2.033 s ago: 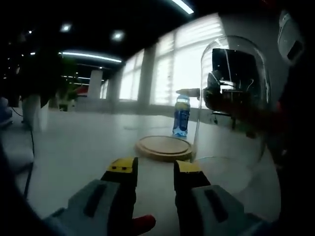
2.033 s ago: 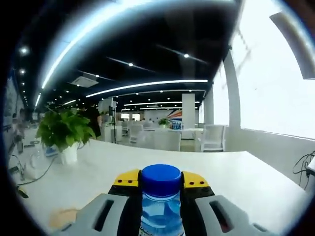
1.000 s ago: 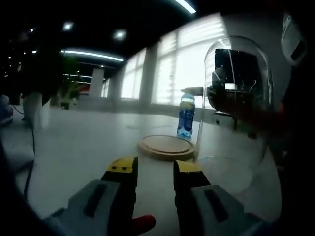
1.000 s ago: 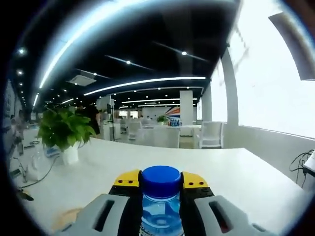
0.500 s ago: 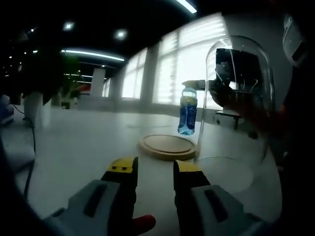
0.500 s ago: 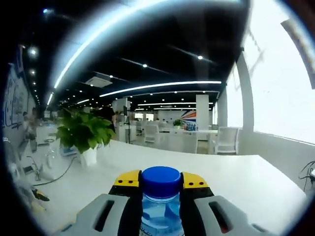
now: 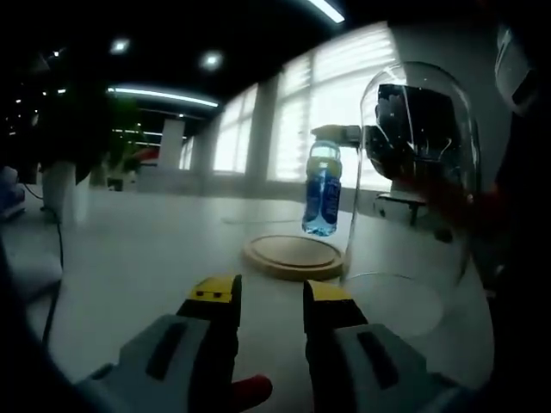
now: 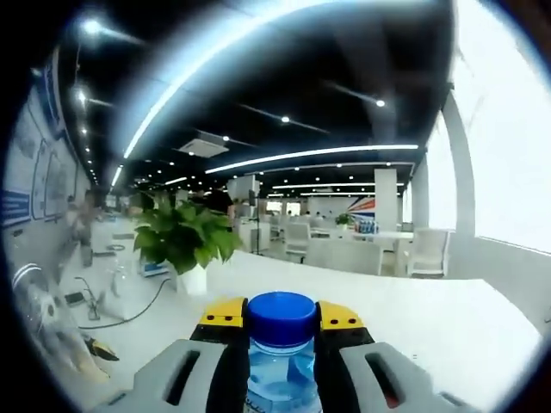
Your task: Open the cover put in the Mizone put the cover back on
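In the left gripper view a blue-labelled Mizone bottle (image 7: 323, 190) hangs in the air above the far side of a round wooden base (image 7: 290, 255), held at its neck by the right gripper (image 7: 343, 135). A clear glass dome cover (image 7: 419, 181) stands on the table just right of the base. My left gripper (image 7: 270, 294) sits low in front of the base, jaws a little apart with nothing between them. In the right gripper view the right gripper (image 8: 281, 317) is shut on the bottle's neck, under its blue cap (image 8: 281, 315).
A white table (image 7: 146, 249) spreads left of the base. A potted green plant (image 8: 187, 240) stands on the table, with a cable and small items at the left (image 8: 90, 314). Bright windows (image 7: 323, 112) line the far wall. Office desks and chairs (image 8: 353, 245) fill the background.
The right gripper has lifted the bottle off the table and carried it left, toward the wooden base. The right view has swung left toward the plant. My left gripper has stayed put.
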Tool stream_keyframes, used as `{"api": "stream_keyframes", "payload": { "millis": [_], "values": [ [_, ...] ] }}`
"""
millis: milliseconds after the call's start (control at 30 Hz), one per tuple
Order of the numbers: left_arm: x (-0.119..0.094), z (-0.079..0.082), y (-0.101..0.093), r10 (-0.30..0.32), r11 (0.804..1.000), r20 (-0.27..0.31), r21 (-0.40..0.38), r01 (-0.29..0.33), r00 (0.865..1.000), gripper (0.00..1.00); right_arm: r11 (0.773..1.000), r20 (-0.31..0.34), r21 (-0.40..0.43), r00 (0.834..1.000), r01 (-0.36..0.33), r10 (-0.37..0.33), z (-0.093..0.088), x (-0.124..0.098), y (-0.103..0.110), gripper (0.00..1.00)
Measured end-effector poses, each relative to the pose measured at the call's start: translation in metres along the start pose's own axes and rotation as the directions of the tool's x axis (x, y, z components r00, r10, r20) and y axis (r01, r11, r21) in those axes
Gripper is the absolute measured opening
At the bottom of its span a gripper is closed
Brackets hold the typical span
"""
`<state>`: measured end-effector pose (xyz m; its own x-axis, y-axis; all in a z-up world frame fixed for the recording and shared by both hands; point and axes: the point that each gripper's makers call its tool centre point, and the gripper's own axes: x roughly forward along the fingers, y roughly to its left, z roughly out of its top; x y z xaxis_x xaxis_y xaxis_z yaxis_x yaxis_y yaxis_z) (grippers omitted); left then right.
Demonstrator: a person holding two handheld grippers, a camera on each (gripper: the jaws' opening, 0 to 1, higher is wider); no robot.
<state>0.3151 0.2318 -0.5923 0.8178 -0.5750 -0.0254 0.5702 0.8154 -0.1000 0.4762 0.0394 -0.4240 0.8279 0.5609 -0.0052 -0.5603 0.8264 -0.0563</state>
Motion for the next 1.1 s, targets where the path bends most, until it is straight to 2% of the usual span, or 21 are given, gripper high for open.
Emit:
{"api": "stream_keyframes", "payload": {
  "millis": [600, 900, 933, 967, 1067, 1100],
  "values": [
    [-0.001, 0.0, -0.001, -0.005, 1.0, -0.001, 0.006, 0.005, 1.0, 0.23, 0.99, -0.012, -0.013, 0.99, -0.138, 0.138, 0.0, 0.019, 0.055, 0.21],
    [-0.001, 0.001, -0.002, -0.011, 1.0, 0.004, 0.005, 0.011, 1.0, 0.23, 0.987, -0.024, 0.006, 0.986, -0.163, 0.163, -0.012, 0.022, 0.065, 0.21],
    [-0.001, 0.001, -0.002, -0.011, 1.0, 0.005, 0.003, 0.011, 1.0, 0.23, 0.986, 0.021, 0.003, 0.986, -0.165, 0.164, -0.005, 0.022, 0.065, 0.21],
    [-0.001, 0.001, -0.002, -0.011, 1.0, 0.005, 0.001, 0.011, 1.0, 0.23, 0.987, -0.008, 0.004, 0.987, -0.161, 0.161, -0.01, 0.021, 0.065, 0.21],
    [0.0, 0.001, -0.002, -0.012, 1.0, 0.005, 0.004, 0.012, 1.0, 0.23, 0.986, 0.009, 0.019, 0.987, -0.163, 0.163, -0.01, 0.019, 0.062, 0.22],
    [0.0, 0.001, -0.002, -0.012, 1.0, 0.004, 0.004, 0.012, 1.0, 0.23, 0.984, 0.034, 0.006, 0.984, -0.177, 0.177, -0.009, 0.019, 0.065, 0.22]
  ]
}}
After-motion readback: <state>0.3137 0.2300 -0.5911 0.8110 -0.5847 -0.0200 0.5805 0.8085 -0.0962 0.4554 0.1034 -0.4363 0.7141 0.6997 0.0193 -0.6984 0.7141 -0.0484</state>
